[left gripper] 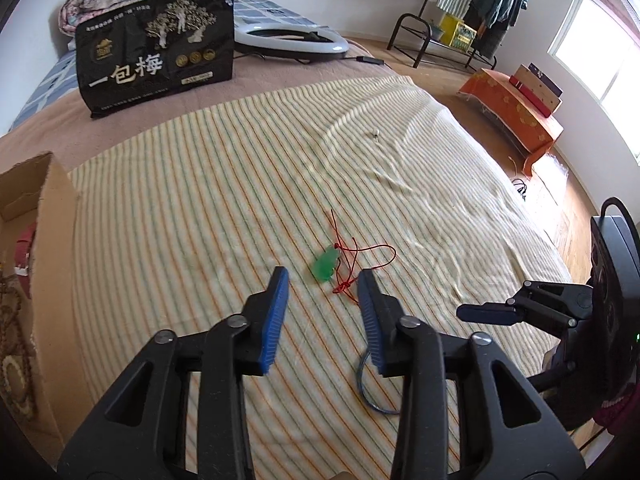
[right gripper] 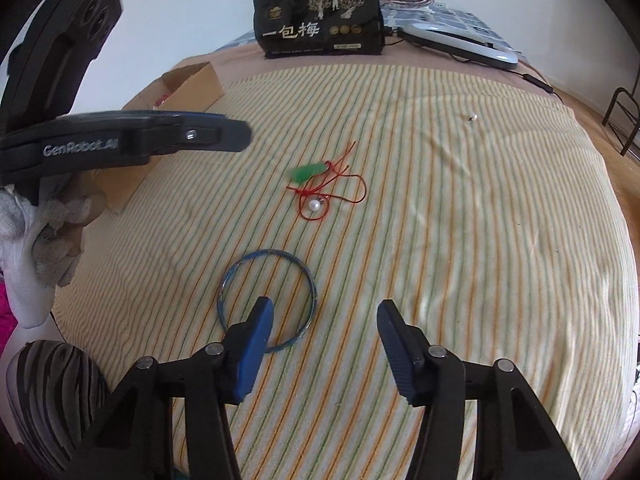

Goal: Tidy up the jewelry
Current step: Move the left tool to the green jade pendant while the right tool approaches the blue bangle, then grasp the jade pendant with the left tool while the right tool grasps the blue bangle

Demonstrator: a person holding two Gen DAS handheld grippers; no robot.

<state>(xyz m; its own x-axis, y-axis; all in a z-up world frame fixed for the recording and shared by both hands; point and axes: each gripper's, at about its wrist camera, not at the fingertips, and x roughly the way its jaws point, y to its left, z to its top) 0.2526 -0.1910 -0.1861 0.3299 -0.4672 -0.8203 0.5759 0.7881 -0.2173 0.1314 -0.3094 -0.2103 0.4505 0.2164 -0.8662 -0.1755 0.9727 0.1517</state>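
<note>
Cardboard box [right gripper: 188, 80] and black pouch [right gripper: 320, 20] flank, perhaps, a pearl [right gripper: 314, 205].

Black bag [left gripper: 158, 50]: large "一包梅"; left gripper [right gripper: 236, 136] side: "GenRobot.AI"; smaller print illegible

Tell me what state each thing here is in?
Left tongs: open, empty.
Right tongs: open, empty.
Green pendant: lying flat, red cord tangled.
Blue bangle: flat on the cloth.
Pearl: loose on the cord.
Cardboard box: open.

Right hand-held gripper [right gripper: 324, 320] gapes above blue bangle [right gripper: 267, 300].
</note>
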